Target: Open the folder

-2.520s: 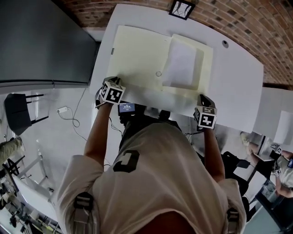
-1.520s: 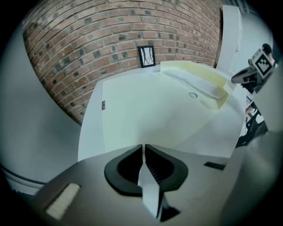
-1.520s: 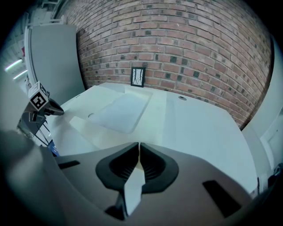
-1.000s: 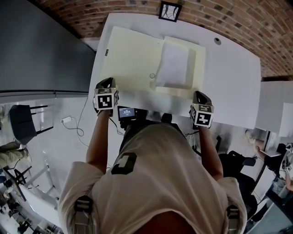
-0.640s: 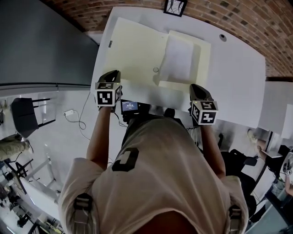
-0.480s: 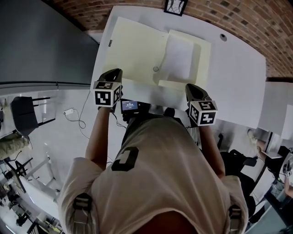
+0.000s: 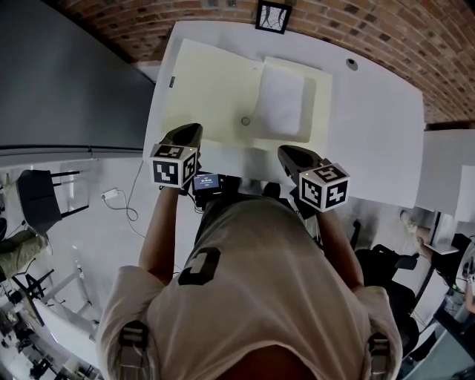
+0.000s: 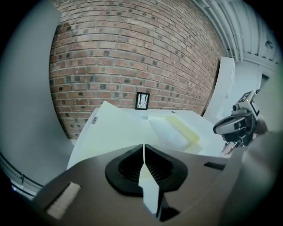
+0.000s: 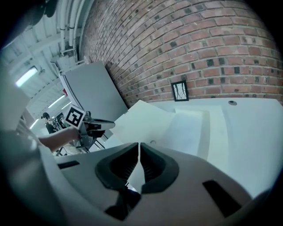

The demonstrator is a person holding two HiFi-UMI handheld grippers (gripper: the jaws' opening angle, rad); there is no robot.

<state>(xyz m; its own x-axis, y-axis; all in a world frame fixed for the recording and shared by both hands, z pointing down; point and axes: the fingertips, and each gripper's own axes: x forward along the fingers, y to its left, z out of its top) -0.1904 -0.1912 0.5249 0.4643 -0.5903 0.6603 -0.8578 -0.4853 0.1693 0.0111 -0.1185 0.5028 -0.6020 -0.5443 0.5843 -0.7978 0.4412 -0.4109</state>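
Observation:
The cream folder [image 7: 211,82] lies spread open on the white table [image 7: 378,126], left flap flat, with white paper [image 7: 286,93] in its right half. A small round fastener [image 7: 245,121] sits near the middle fold. My left gripper [image 7: 194,130] hangs over the table's near edge at the folder's left corner, shut and holding nothing. My right gripper [image 7: 284,152] hovers at the near edge below the paper, angled inward, also shut and empty. In the left gripper view the closed left gripper [image 8: 143,148] points at the folder [image 8: 119,128]. The right gripper [image 9: 139,145] faces the folder [image 9: 146,117] from above.
A brick wall [image 7: 386,30] runs behind the table, with a small black frame [image 7: 271,15] at the far edge. A round grommet [image 7: 351,64] sits in the tabletop at the right. A grey panel [image 7: 67,67] stands to the left, a chair [image 7: 33,200] below it.
Both grippers have lifted off the folder's near edge and drawn back toward me. The right one has swung inward to the left. The folder stays open and flat.

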